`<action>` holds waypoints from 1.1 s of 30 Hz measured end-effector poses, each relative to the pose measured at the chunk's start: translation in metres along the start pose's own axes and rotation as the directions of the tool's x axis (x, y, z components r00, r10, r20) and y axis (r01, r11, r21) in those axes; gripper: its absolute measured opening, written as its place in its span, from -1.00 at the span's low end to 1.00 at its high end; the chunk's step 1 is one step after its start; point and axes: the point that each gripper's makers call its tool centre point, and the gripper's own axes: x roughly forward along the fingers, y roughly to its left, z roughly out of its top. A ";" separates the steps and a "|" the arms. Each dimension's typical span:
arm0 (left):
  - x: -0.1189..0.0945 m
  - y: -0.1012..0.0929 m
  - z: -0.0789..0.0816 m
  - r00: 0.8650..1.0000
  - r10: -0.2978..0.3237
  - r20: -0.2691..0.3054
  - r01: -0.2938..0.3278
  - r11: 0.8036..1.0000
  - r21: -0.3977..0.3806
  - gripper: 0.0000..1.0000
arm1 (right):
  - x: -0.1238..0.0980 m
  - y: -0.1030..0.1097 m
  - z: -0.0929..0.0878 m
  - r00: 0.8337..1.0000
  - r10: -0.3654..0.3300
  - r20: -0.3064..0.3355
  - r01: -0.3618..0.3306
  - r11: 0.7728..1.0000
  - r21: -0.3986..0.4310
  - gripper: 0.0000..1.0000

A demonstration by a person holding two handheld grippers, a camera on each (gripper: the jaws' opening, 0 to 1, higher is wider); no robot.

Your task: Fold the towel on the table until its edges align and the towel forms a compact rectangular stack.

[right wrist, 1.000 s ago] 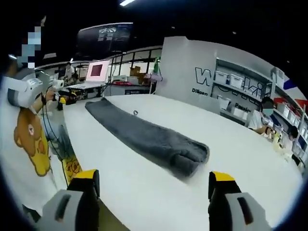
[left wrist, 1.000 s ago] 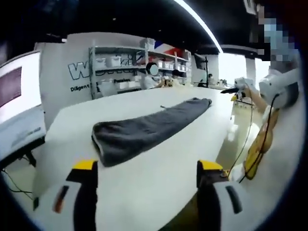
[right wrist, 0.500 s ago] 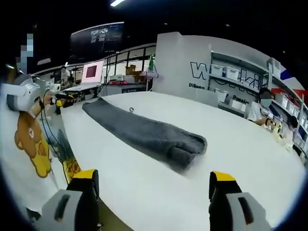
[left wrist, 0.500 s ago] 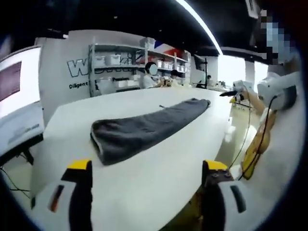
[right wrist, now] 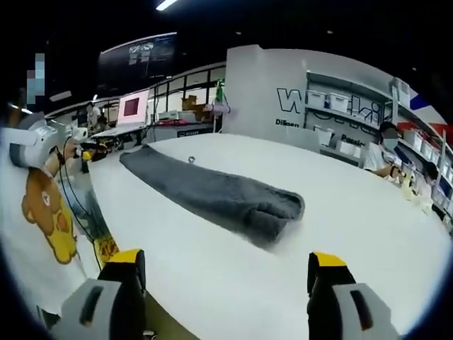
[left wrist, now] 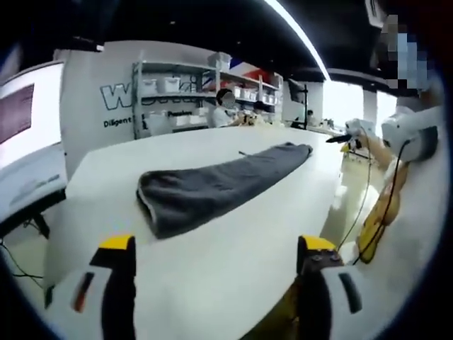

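Gray towel (left wrist: 212, 185) lying as long folded strip on white tabletop (left wrist: 233, 248). Left claw (left wrist: 216, 248) and right claw (right wrist: 225, 261) hovering near it, both spread wide, gripping nothing.

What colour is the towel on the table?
The towel is dark grey all over, plain with no pattern. It shows best in the right gripper view.

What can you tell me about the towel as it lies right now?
The towel is dark grey, thick and plush-looking, folded lengthwise into a long narrow strip lying flat on the white table. One end shows rounded, doubled layers; a small loop sticks out along one long edge. Nothing else touches it: the left gripper and right gripper are both open and short of it.
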 end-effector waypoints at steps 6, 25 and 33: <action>0.005 0.009 -0.002 1.000 0.002 -0.007 -0.002 1.000 -0.010 0.99 | -0.001 -0.007 -0.006 1.000 -0.012 -0.001 0.012 1.000 0.024 0.99; 0.046 0.048 -0.012 0.997 -0.036 -0.064 0.035 0.999 -0.006 0.89 | 0.022 -0.034 -0.014 1.000 0.007 -0.008 -0.006 1.000 0.030 0.89; 0.068 0.052 -0.007 0.993 -0.092 -0.068 0.093 0.996 0.012 0.68 | 0.031 -0.048 -0.019 0.999 0.024 0.023 -0.025 0.999 0.036 0.72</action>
